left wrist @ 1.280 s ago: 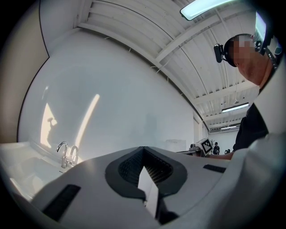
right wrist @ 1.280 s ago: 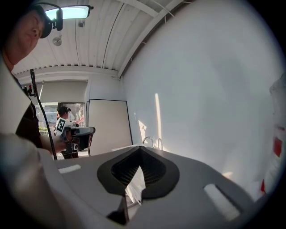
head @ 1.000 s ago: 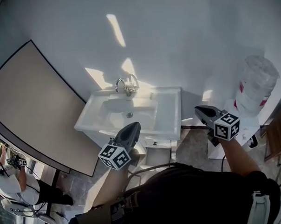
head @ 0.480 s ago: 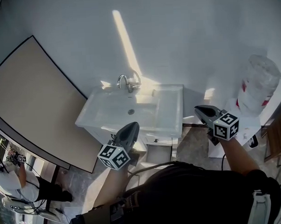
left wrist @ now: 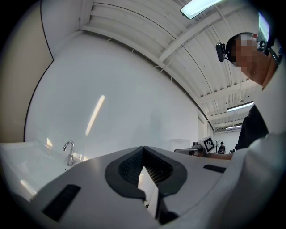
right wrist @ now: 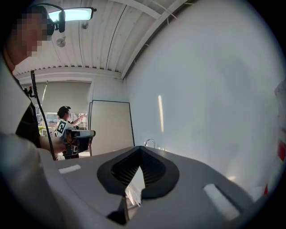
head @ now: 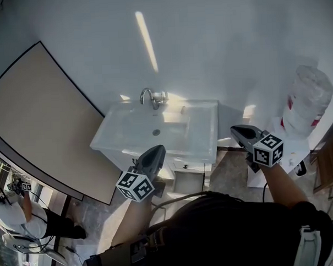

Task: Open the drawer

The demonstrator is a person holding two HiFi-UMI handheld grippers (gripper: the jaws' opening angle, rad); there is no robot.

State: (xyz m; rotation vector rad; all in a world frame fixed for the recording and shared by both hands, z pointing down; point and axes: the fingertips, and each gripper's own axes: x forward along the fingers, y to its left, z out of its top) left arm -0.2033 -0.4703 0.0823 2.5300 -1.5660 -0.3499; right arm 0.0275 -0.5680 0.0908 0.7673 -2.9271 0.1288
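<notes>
Item 1. Left gripper (head: 155,151): jaws clenched tip to tip, nothing between them. It is held about level in front of the sink (head: 120,134), its marker cube (head: 136,185) toward the person. In the head view its nose overlaps the sink's front edge. Its own view shows it clear of the basin, which lies low and to the left.

Item 2. Right gripper (head: 235,130): jaws likewise pressed together and empty. It is held off the sink's right side, well apart from the left gripper, and carries its own cube (head: 268,148).

Item 3. Drawer (head: 185,167): a small white front just under the sink's front rim, between the two grippers and nearer the left one. Neither gripper touches it (too small to tell whether it sits fully shut).

Item 4. Faucet (head: 152,97): a chrome arch at the back of the sink, against the white wall (head: 223,44).

Item 5. Beige panel (head: 36,116): dark-edged, left of the sink.

Item 6. Wrapped bundle (head: 307,101): white with red marks, far right.

Item 7. Second person (head: 16,216): lower left corner.
</notes>
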